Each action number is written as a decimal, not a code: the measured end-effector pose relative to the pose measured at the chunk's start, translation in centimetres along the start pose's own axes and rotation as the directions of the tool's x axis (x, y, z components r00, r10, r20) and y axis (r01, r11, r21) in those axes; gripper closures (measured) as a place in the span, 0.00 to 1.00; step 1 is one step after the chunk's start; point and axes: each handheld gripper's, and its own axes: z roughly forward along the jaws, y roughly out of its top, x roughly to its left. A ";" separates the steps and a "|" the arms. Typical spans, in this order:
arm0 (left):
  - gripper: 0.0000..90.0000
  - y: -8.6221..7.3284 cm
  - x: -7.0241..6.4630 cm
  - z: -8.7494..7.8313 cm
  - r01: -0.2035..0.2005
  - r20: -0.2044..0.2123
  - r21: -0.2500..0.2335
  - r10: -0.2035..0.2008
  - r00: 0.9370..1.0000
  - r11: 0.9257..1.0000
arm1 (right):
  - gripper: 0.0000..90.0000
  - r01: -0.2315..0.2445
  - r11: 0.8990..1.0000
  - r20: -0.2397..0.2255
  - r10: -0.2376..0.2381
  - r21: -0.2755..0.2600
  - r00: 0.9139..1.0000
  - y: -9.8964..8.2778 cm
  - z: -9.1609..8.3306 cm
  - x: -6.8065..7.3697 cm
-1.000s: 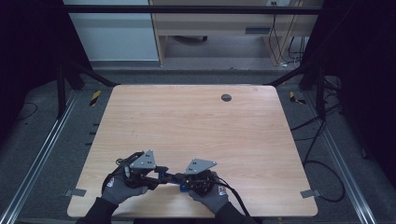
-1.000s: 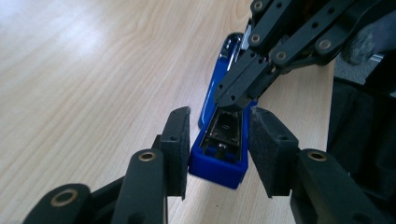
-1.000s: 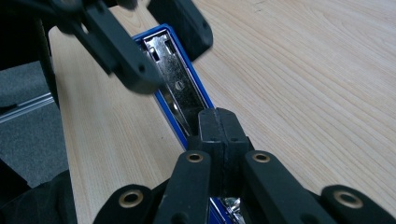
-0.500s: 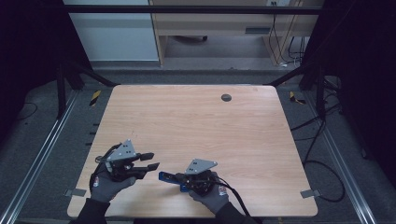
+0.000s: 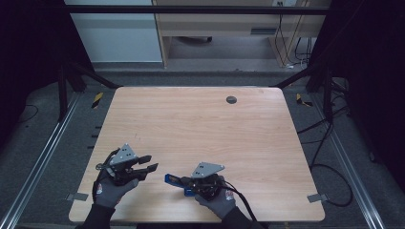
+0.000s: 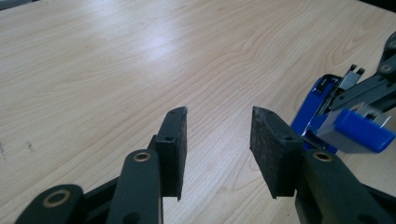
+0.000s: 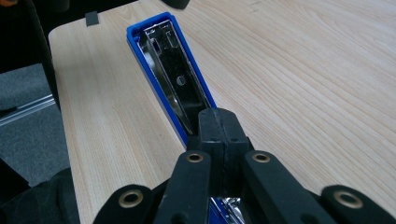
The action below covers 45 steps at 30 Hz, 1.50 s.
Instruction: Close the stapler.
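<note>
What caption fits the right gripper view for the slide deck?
Right gripper, jaws shut on an opened blue stapler held low over the wooden table.

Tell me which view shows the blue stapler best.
Right gripper view: the opened blue stapler shows its metal channel, clamped by the right gripper. Left gripper view catches it side-on at the edge; the high view shows it small.

stapler (image 7: 173,79) — rear hidden behind jaws | grip contact — cannot tell
</note>
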 end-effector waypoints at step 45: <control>0.63 -1.5 -0.7 1.1 -0.008 -0.030 0.056 0.010 1.000 0.998 | 1.00 -0.062 0.998 0.046 0.063 -0.023 0.997 -1.0 -3.1 -1.4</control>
